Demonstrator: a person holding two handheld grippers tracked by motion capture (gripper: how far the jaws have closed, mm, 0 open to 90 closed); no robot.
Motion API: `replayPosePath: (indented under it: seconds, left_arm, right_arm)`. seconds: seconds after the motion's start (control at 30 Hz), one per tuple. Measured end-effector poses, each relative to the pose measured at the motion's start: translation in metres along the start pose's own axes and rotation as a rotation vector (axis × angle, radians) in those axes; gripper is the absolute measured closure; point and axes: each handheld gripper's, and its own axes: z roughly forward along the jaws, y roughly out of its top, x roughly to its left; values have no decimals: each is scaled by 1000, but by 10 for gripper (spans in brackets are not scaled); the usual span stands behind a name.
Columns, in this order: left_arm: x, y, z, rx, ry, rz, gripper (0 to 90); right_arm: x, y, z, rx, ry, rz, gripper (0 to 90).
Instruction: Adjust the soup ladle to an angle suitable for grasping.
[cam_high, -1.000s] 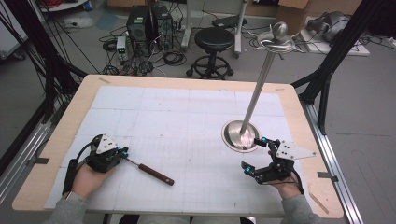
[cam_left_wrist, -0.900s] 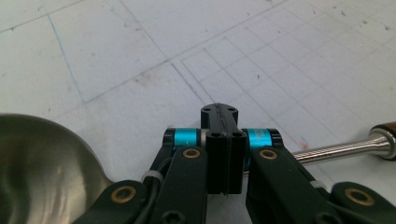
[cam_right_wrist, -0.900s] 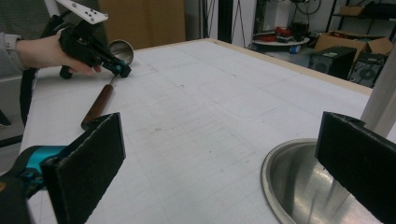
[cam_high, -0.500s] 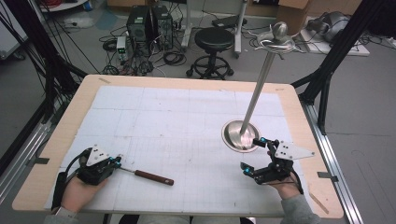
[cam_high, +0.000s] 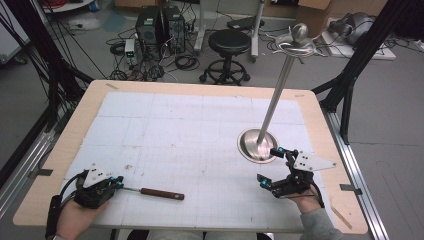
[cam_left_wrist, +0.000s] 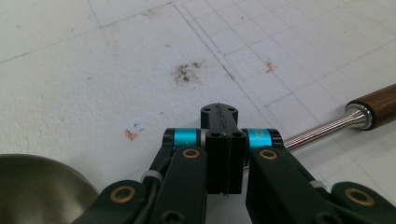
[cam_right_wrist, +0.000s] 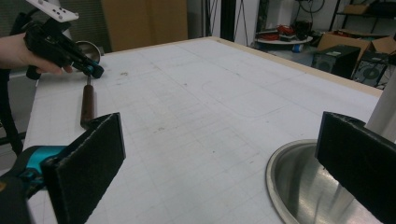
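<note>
High view: left gripper (cam_high: 116, 184) fingers clamped on thin steel shaft of ladle (cam_high: 161, 193), probably slippery; wooden handle grips better. Right gripper (cam_high: 272, 167) fingers wide, empty.

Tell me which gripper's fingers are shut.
The left gripper, near the table's front left corner: its fingers are pressed together on the metal shaft of the wooden-handled tool. The right gripper stands wide open.

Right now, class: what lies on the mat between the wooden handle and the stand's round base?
Nothing: in the high view, bare white mat separates the handle from the base.
</note>
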Motion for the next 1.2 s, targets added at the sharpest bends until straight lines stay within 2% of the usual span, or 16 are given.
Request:
replayPosePath:
  seconds: [0.27, 0.4, 0.5, 0.63, 0.73, 0.8, 0.93, 1.0, 1.2]
  left_arm:
    - [-4, -6, -9, 13, 17, -2, 896]
    - [-5, -8, -13, 13, 17, -15, 896]
    - [-5, -8, -13, 14, 19, -7, 895]
    - [-7, -6, -14, -25, 19, 3, 896]
    - [-13, -4, -19, -65, -31, 17, 895]
    - [-17, -4, -20, -68, -41, 22, 896]
    - [-32, -4, -25, -68, -99, 69, 895]
    - [-37, -4, -27, -67, -119, 80, 896]
    - [-41, -8, -26, -31, -150, 82, 896]
  right_arm:
    - [1, 0, 0, 3, 1, 5, 6]
    - [0, 0, 0, 1, 0, 2, 6]
    - [0, 0, 0, 1, 0, 4, 6]
    - [0, 1, 1, -2, 1, -2, 6]
    - [0, 1, 1, 0, 2, 5, 6]
    - [0, 1, 1, 1, 3, 2, 6]
    - [0, 1, 0, -1, 3, 4, 6]
    - [0, 1, 0, -1, 3, 4, 6]
    - [0, 1, 1, -1, 5, 3, 6]
